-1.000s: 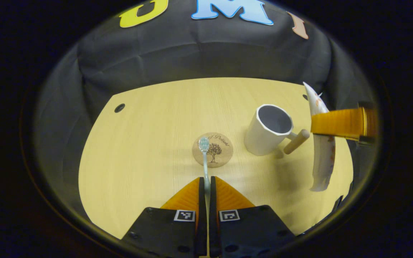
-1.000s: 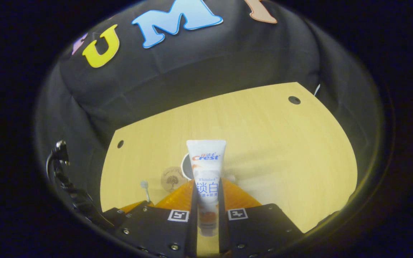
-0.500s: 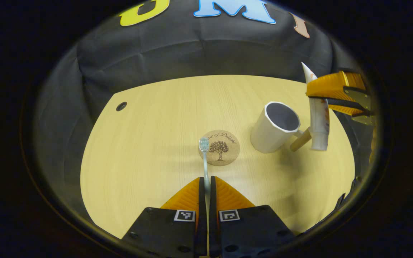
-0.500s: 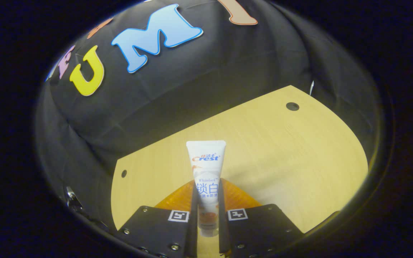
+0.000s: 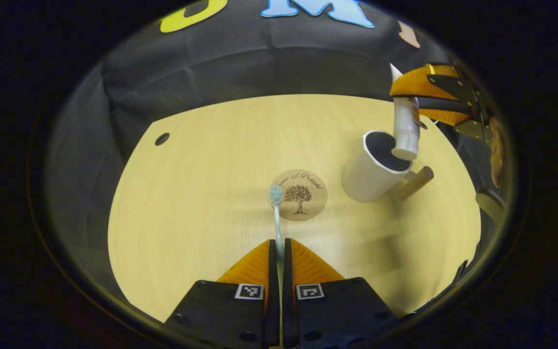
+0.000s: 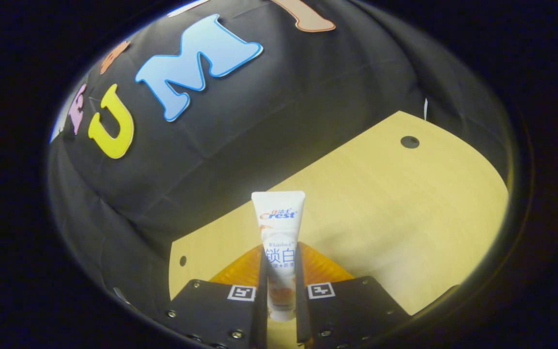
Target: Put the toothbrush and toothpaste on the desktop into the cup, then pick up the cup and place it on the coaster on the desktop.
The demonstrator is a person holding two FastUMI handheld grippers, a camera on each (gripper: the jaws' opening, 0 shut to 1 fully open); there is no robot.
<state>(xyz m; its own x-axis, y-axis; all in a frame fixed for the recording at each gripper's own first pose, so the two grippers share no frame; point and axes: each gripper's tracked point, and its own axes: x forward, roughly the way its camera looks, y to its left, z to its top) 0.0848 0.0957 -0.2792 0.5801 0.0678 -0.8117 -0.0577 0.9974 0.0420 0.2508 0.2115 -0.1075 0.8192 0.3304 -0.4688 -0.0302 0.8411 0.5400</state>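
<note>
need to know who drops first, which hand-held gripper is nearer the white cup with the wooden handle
Right. The right hand-held gripper holds the white toothpaste tube just above the white cup with the wooden handle. The left hand-held gripper, clamping the pale toothbrush, is farther away.

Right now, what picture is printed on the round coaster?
A dark tree on the coaster, clearest in the left gripper view.

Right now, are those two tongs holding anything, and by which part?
Left tongs pinch the pale toothbrush by its handle; right tongs clamp the white toothpaste tube near its cap end.
</note>
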